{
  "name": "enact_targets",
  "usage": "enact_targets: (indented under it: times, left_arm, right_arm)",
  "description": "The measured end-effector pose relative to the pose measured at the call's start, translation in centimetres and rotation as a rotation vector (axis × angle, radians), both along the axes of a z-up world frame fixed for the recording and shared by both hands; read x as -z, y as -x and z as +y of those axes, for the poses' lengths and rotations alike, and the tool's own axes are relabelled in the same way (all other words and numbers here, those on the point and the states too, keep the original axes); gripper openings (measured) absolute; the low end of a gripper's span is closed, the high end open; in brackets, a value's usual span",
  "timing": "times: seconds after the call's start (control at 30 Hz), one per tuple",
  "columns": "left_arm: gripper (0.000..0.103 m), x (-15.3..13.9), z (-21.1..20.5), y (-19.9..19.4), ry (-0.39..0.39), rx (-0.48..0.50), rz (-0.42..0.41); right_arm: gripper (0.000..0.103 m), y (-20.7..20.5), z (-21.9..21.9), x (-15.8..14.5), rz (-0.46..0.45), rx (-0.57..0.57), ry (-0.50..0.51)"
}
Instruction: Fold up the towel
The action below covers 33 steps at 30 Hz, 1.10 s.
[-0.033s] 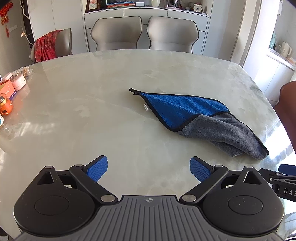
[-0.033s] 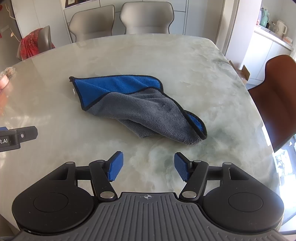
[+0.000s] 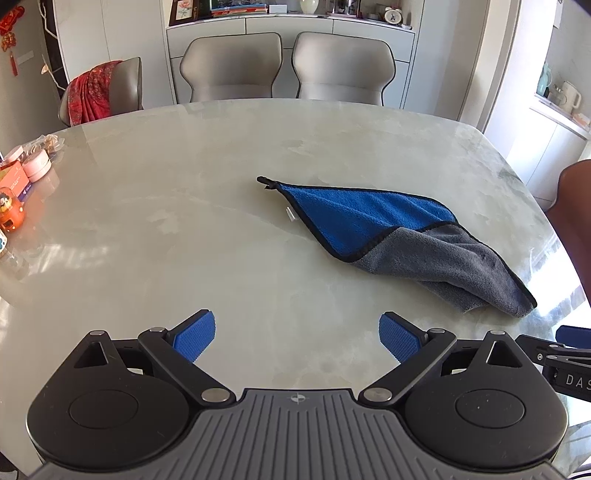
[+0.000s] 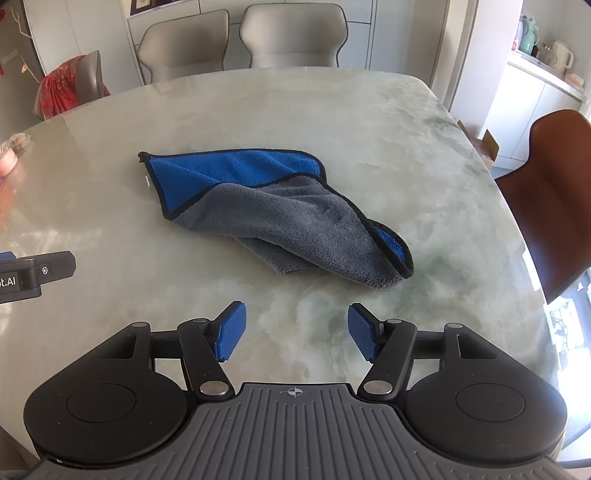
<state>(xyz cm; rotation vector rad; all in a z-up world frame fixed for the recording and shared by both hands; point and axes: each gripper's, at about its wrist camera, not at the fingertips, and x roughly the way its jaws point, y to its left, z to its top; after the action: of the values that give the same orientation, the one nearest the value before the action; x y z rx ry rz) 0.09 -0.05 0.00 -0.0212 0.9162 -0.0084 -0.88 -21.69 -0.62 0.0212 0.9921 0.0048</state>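
- The towel (image 4: 273, 218) lies crumpled on the marble surface (image 4: 424, 155), grey side folded loosely over blue, a black loop at its far left corner.
- The left claw (image 3: 297, 338) hovers wide and holds nothing, with the towel ahead to its right.
- The right claw (image 4: 295, 330) is spread too, holding nothing, near the towel's closest edge.
- Two grey chairs (image 3: 288, 66) stand beyond the surface.

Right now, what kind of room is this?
Likely a home dining room: a large marble-look table, padded chairs along its far side, a cabinet shelf with ornaments. A towel lies on the table.
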Motion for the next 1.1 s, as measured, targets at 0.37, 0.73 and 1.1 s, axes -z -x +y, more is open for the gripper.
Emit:
enact_targets:
  times: [0.37,0.73,1.1]
  left_arm:
    - [0.098,0.08,-0.53,-0.16,-0.020,0.003,0.007]
    - [0.098,0.24,-0.18,-0.15,-0.011,0.000,0.029]
    - [0.098,0.28,0.05,-0.54,-0.011,0.001,0.038]
  right_arm:
    - [0.064,-0.04,0.13,0.25,-0.002,0.004,-0.001]
    - [0.065,-0.26,0.31,0.46,0.002,0.002,-0.001]
    - [0.066,-0.58,0.36,0.59,0.012,0.000,-0.001]
